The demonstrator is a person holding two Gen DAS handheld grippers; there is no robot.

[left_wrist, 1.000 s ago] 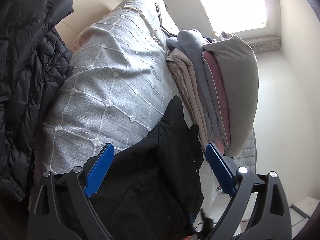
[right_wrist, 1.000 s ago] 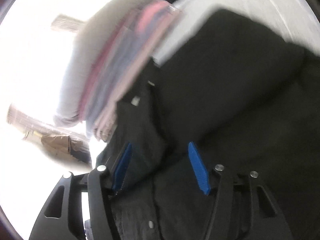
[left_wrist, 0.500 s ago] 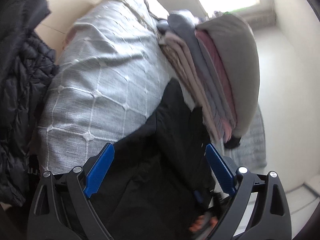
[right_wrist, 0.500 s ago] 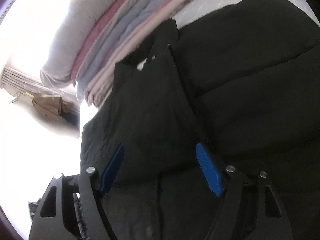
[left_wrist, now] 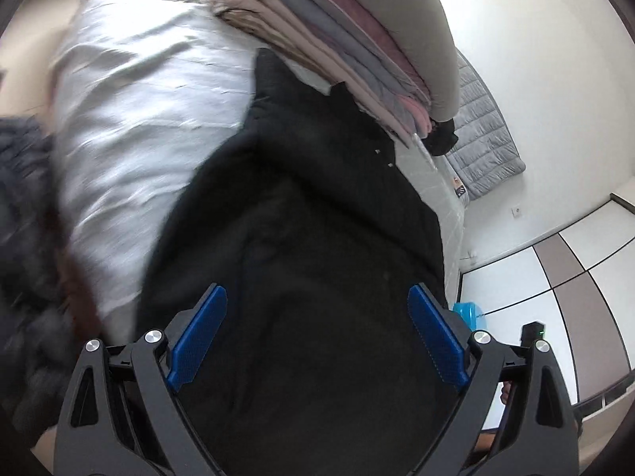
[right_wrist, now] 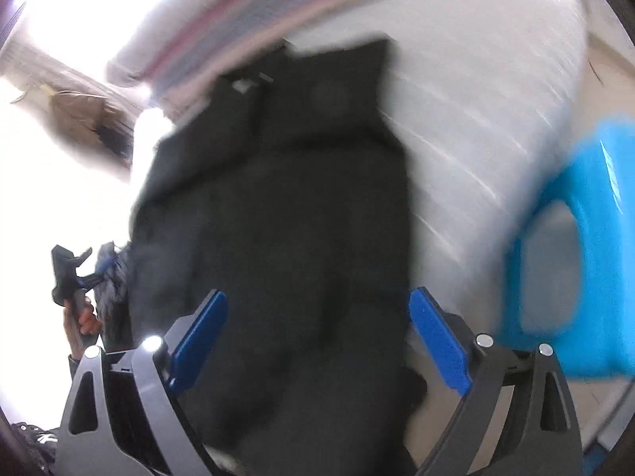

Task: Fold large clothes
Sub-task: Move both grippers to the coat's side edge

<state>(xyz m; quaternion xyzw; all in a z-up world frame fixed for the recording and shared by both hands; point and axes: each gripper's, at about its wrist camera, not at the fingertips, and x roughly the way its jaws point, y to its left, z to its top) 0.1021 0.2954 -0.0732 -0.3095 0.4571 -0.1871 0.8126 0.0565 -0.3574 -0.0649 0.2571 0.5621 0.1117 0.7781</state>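
Note:
A black coat [left_wrist: 317, 206] lies lengthwise on the white bedspread [left_wrist: 131, 91], its collar end against a stack of folded bedding [left_wrist: 357, 27]. My left gripper [left_wrist: 317, 333] hovers over the coat's near end, open wide, blue pads on either side and not pressing the cloth. The right wrist view is blurred. There the same coat [right_wrist: 285, 206] stretches away from my right gripper [right_wrist: 319, 337], whose jaws are opening wide with nothing pinched between them. The left gripper [right_wrist: 75, 261], held in a hand, shows small at the left edge.
A dark quilted jacket [left_wrist: 24, 238] lies heaped at the bed's left side. A blue plastic stool [right_wrist: 575, 258] stands right of the bed. A grey quilted mat [left_wrist: 484, 131] leans on the wall, and wardrobe doors [left_wrist: 563, 277] fill the right.
The right gripper has pulled back from the coat and spread its jaws; the blue stool came into its view. The left gripper rolled and shifted over the coat, still open.

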